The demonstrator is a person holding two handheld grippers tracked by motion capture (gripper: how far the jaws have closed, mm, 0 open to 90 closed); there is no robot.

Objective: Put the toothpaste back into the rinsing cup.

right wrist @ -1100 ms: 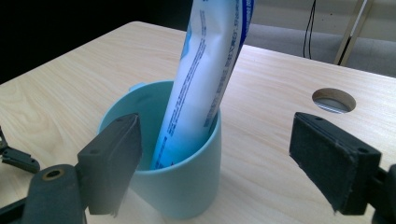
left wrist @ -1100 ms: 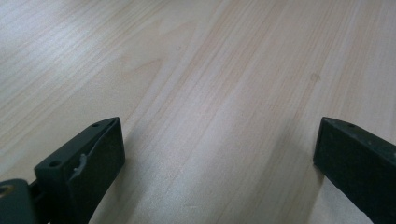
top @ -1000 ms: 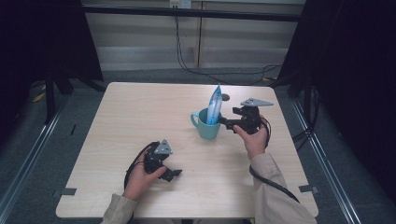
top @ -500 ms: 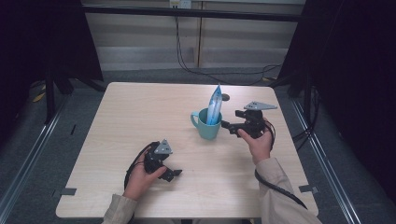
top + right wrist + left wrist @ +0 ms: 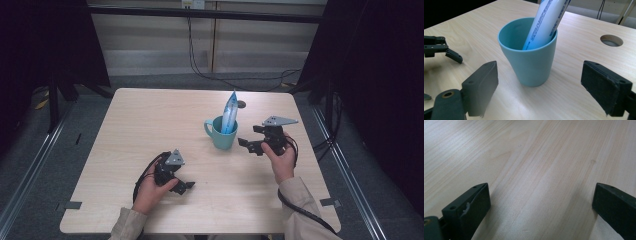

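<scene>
Item: teal cup point(image 5: 221, 134), mid-desk point(image 5: 125, 130), far right of centre, tube point(image 5: 229, 112) leaning inside. I judge it light, rigid, smooth; grip low on its walls. My right gripper point(image 5: 251, 140) wide, empty, just beside it; left gripper point(image 5: 182, 184) wide, near edge.

- A lab-style recording bay is seen here, not a home or a kitchen.
- A plain light-wood table point(image 5: 150, 120) is set alone in the middle, with a round cable hole point(image 5: 241, 104) cut near its far edge.
- Black curtains point(image 5: 45, 40) are hung at both sides, closing the space off.
- A dark bar point(image 5: 200, 13) is run across the back above pale wall panels, and loose cables point(image 5: 210, 70) are draped down to the grey floor.
- Metal rails point(image 5: 30, 170) are laid along the floor beside the table, and tape marks point(image 5: 72, 205) are stuck at its corners.
</scene>
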